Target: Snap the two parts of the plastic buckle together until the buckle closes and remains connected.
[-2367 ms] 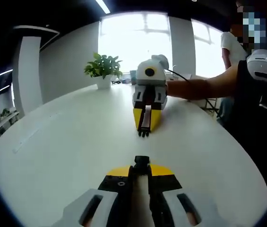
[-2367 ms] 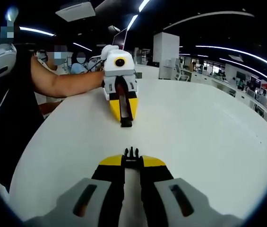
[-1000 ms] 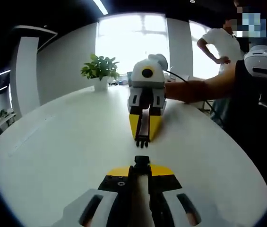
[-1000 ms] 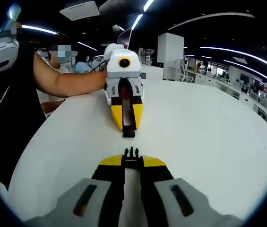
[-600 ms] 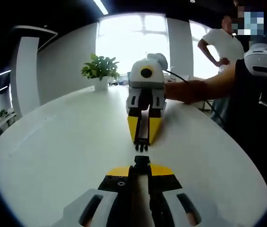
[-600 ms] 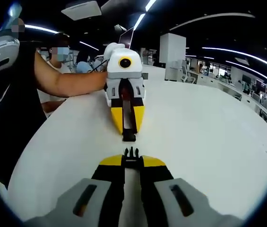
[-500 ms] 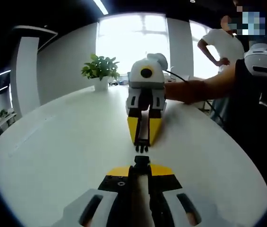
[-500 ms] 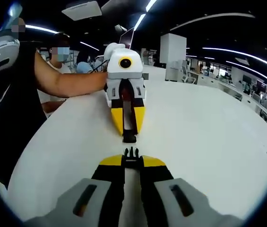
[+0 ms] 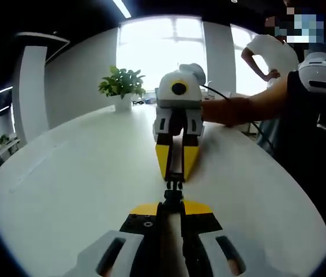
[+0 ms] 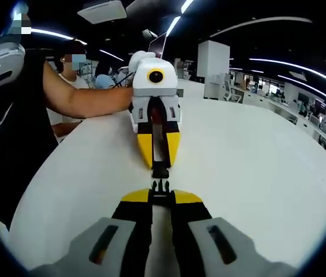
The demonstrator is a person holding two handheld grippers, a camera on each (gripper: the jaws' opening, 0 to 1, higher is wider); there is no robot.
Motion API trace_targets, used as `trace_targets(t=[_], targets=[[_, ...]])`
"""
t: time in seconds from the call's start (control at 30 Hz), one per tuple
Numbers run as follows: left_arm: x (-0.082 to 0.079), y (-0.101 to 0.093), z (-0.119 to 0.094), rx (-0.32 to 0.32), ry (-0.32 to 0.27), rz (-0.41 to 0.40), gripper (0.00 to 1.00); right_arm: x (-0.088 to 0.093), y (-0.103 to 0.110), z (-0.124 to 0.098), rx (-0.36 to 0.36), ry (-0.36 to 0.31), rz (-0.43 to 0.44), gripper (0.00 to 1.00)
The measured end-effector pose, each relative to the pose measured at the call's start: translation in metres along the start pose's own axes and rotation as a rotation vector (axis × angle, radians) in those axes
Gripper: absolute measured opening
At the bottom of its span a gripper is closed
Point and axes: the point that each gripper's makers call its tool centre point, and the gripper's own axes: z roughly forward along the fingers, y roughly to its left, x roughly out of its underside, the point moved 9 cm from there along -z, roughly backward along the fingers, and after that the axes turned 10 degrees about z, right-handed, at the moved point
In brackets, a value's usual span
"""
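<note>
Over the white counter (image 9: 64, 173), the left claw (image 9: 173, 203) is clamped on the buckle socket (image 9: 173, 196) at 6 o'clock and the right claw (image 10: 161, 194) on the pronged half (image 10: 161, 186), tips nearly touching. Best keep both on 1 line, pushing straight until the prongs latch. No readable writing.

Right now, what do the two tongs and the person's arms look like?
Both alike: the left tongs and the right tongs have yellow jaw tips on black inner faces and a white body; a dark cable trails off the right one. The person wears a black sleeveless top with a white logo, and white pads at the shoulders.
</note>
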Motion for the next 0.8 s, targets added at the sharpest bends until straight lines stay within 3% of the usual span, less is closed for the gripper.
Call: trace_targets(t=[0.8], targets=[[0.0000, 0.0048, 0.0033, -0.001, 0.002, -0.003, 0.10, 0.0004, -0.0019, 0.0030, 0.001, -0.010, 0.001, 0.11]])
